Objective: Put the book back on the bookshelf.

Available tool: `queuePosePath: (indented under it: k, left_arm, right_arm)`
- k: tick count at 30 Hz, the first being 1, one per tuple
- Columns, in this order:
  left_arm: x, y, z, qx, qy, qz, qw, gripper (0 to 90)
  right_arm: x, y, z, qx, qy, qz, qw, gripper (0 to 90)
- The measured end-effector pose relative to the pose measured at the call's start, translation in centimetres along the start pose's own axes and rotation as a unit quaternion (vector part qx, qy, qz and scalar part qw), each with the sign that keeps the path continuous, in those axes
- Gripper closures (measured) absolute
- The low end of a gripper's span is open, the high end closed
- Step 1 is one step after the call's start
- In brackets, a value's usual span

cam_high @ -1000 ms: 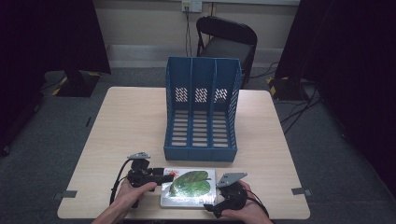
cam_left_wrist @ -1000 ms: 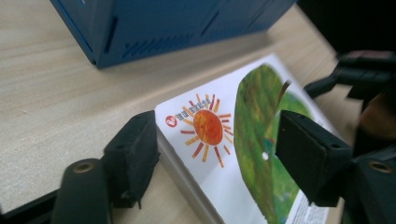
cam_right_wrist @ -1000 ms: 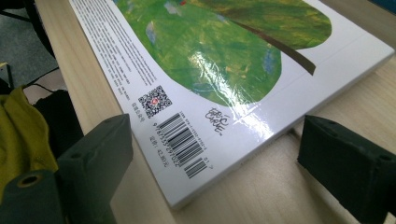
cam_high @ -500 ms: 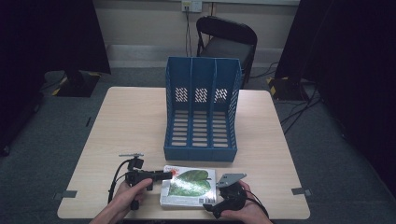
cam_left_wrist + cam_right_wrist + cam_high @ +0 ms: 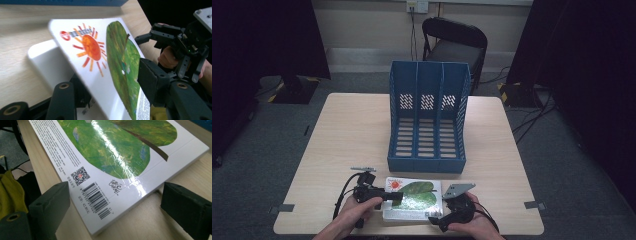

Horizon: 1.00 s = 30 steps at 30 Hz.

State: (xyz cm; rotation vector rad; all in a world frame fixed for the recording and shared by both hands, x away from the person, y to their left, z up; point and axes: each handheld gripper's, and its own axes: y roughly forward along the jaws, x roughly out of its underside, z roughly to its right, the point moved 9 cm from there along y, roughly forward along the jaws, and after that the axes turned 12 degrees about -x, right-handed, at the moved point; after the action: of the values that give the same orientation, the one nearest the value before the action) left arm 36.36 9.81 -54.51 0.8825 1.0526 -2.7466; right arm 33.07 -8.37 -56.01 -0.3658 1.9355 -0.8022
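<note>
A picture book [image 5: 417, 200] with a green leaf and an orange sun on its white cover lies at the table's front edge. My left gripper [image 5: 396, 196] is shut on the cover's left edge. In the left gripper view the cover [image 5: 100, 55] is tilted up off the white page [image 5: 47, 62] below, with one jaw under it and one on top. My right gripper [image 5: 435, 216] is at the book's near right corner. In the right gripper view its jaws stand wide open on either side of the barcode corner [image 5: 100, 202], apart from the book [image 5: 112, 152].
A blue three-compartment file holder [image 5: 427, 125] stands upright in the middle of the wooden table [image 5: 342, 140], just behind the book. A black chair [image 5: 454, 45] stands beyond the table's far edge. Bare tabletop lies left and right of the holder.
My left gripper has moved right onto the book, shut on the cover's edge and lifted it. The right gripper has stayed at the book's corner.
</note>
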Motion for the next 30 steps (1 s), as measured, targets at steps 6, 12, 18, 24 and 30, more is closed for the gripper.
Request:
queuePosePath:
  k: [6,12,18,24,30]
  left_arm:
    - [0.6,0.7,1.1,0.003,0.046,-0.023,0.9987,52.7]
    - [0.6,0.9,1.4,0.004,0.059,-0.024,0.9979,51.9]
    - [0.7,1.2,1.9,-0.005,0.094,-0.028,0.9951,49.8]
    - [0.9,1.2,1.9,-0.006,0.12,-0.04,0.9919,61.7]
    - [0.8,1.1,2.2,-0.012,0.156,-0.032,0.9872,64.5]
  right_arm:
    - [-0.8,-0.2,-0.5,-0.009,-0.018,0.024,0.9995,14.6]
    - [-0.9,-0.1,-0.7,-0.011,-0.028,0.025,0.9992,14.3]
    - [-0.8,0.2,-0.7,-0.01,-0.036,0.027,0.9989,10.3]
    - [-0.7,-0.1,-0.5,-0.027,-0.012,0.021,0.9993,13.8]
    - [-0.9,-0.7,0.0,-0.022,0.0,0.029,0.9993,14.9]
